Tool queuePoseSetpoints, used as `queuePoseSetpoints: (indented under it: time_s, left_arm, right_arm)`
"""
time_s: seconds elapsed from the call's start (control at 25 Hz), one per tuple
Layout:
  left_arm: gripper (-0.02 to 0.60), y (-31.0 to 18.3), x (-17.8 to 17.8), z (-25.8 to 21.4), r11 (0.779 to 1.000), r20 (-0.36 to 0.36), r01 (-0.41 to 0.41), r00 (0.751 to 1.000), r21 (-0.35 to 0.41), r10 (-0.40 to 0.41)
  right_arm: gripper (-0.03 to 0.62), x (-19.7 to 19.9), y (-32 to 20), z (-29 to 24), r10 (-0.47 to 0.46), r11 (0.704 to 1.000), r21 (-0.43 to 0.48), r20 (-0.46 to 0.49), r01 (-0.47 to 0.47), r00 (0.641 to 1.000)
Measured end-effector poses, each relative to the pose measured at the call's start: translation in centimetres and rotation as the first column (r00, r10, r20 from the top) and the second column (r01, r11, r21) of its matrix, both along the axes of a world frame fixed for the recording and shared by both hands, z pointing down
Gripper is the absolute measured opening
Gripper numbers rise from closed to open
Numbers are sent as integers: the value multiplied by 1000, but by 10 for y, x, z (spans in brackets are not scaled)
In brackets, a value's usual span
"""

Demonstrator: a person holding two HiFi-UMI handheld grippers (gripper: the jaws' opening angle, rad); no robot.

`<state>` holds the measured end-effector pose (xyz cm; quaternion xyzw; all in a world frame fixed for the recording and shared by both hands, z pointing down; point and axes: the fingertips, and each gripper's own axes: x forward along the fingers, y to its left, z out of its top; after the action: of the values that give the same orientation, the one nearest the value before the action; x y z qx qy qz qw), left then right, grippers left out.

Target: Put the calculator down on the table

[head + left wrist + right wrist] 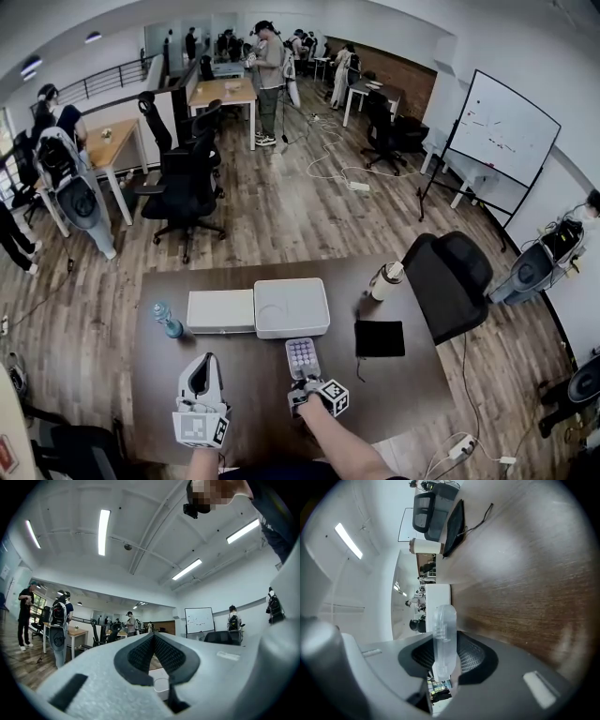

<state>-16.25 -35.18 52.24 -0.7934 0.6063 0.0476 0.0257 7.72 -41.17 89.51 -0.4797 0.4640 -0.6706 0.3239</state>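
Observation:
The calculator [302, 357] is pale with rows of round lilac keys and lies face up over the brown table [234, 375], just in front of the white boxes. My right gripper [304, 382] is shut on its near end. In the right gripper view the calculator [443, 634] shows edge-on as a thin translucent slab between the black pads [471, 656], with the table top close beside it. Whether it touches the wood I cannot tell. My left gripper [201, 366] hovers to the left, tips together and holding nothing. In its own view the left gripper [153, 637] points level across the room.
Two white boxes [220, 310] [292, 307] sit side by side at mid table. A water bottle [167, 320] stands to their left. A black tablet [380, 338] with a cable and a tumbler [386, 280] are at the right, a black chair [450, 277] beyond.

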Motion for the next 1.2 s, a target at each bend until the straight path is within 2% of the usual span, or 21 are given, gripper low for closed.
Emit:
queuePoseSetpoints:
  time_s: [0.4, 0.76, 1.2]
  left_arm:
    - [-5, -3, 9, 5, 1000, 44, -10, 999, -14, 11]
    - [-5, -6, 1, 7, 1000, 29, -1, 1000, -27, 2]
    - [-5, -9, -8, 15, 999, -1, 18, 1000, -45, -18]
  right_arm:
    - [115, -4, -8, 15, -14, 1000, 7, -27, 14, 1000]
    - [116, -11, -11, 26, 58, 998, -19, 6, -58, 998]
    - [118, -12, -12, 31, 46, 999, -13, -2, -46, 999]
